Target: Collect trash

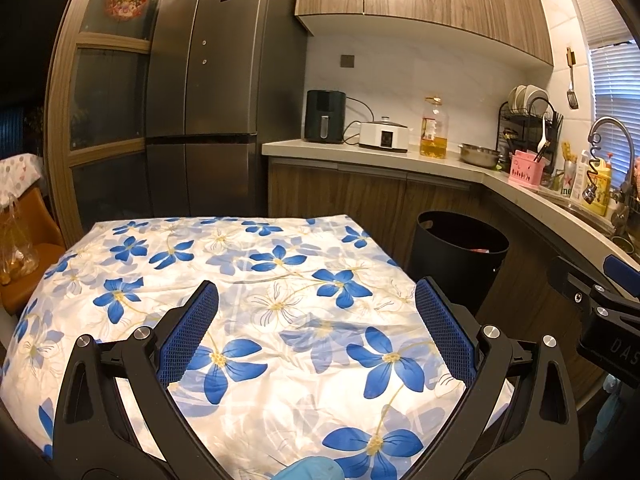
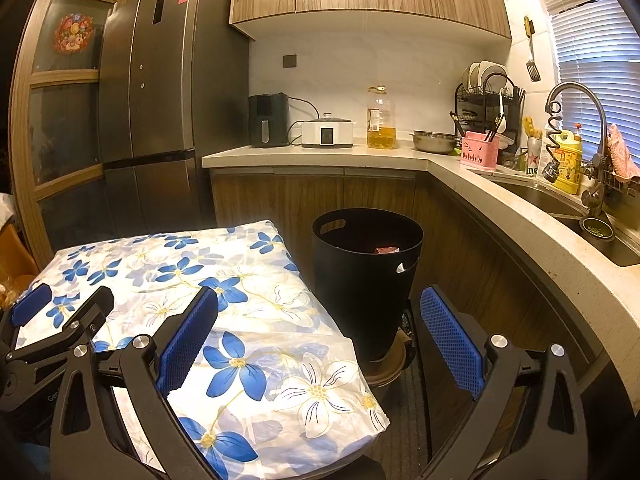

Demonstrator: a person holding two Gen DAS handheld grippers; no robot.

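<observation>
Where the floral cloth (image 1: 256, 320) covers the table, its surface lies bare, white with blue and pale flowers, lightly wrinkled. Left tongs (image 1: 316, 300) hover over the cloth, fingers wide apart, nothing between them. Right tongs (image 2: 316, 308) hang past the table's right edge, fingers likewise spread and empty, one over the cloth corner, the other over the floor. Black trash bin (image 2: 366, 276) stands just beside the table's far right corner, against the wooden cabinet fronts; round, tapered toward the base, with a cut-out handle slot near the rim. Inside it, a small red and pale scrap (image 2: 387, 249) shows near the far wall; what kind of trash it is cannot be told. In the left view the same bin (image 1: 456, 264) shows the scrap only as a reddish sliver.
</observation>
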